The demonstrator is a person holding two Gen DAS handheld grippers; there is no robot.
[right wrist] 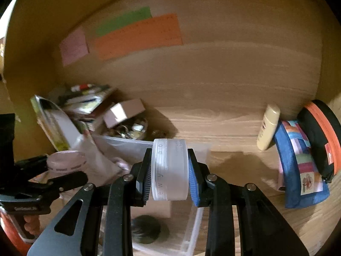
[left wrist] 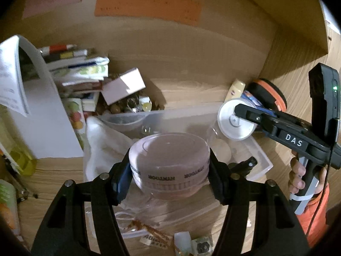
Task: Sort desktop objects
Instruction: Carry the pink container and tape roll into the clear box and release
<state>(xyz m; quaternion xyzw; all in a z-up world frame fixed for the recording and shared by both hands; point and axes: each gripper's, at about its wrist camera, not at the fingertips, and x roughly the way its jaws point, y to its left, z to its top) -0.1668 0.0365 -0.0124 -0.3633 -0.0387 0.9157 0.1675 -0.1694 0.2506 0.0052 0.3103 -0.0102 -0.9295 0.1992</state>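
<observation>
My left gripper is shut on a round pink jar with dark lettering, held above a clear plastic bin. The jar also shows in the right wrist view. My right gripper is shut on a white frosted jar, held on its side above the same bin. In the left wrist view the right gripper holds that white jar at the right, over the bin's far right corner.
A cluttered pile of books, a pink box and small items sits at the back left. A cream bottle, a blue patterned pouch and a black-orange pouch lean at the right. A dark round thing lies in the bin. White plastic bag.
</observation>
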